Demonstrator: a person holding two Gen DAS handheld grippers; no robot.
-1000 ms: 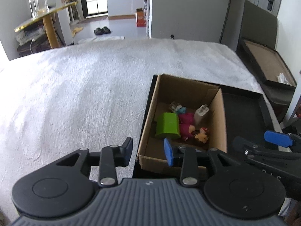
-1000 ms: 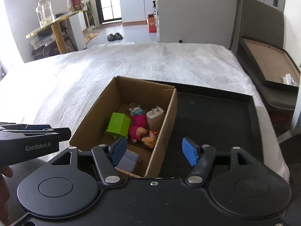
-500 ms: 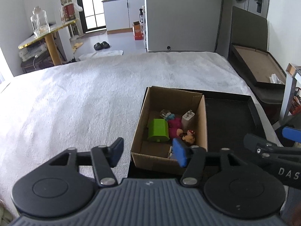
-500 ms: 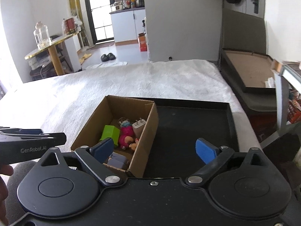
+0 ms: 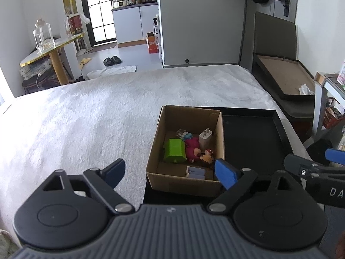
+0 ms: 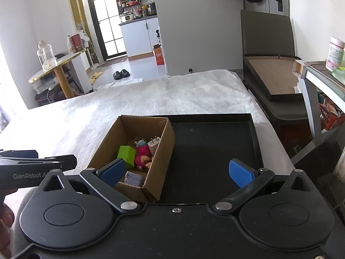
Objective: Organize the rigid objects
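Cardboard box (image 5: 187, 142) holding the rigid objects sits on the left part of a black tray (image 5: 256, 129), which lies on a bed covered in a white fleecy blanket (image 5: 97, 118). Inside it lie a green block (image 5: 174, 150), a pink doll (image 5: 192, 146), a white charger plug (image 5: 205, 137), a small orange figure (image 5: 207, 155) and a pale lavender case (image 5: 195, 172) against the near wall. Both tools hang above the near end of the tray, empty and spread wide: the left tool (image 5: 170, 171) has the box straight ahead and slightly to its right, while the right tool (image 6: 175, 172) sees the box ahead to its left, with bare tray floor under its right finger. The box's long axis runs away from both cameras, roughly in line with their fingers. Nothing loose shows on the blanket, so sorting appears nearly finished. Judging by the views, the left tool is centred closer on the box and looks better placed for any further reach into it.
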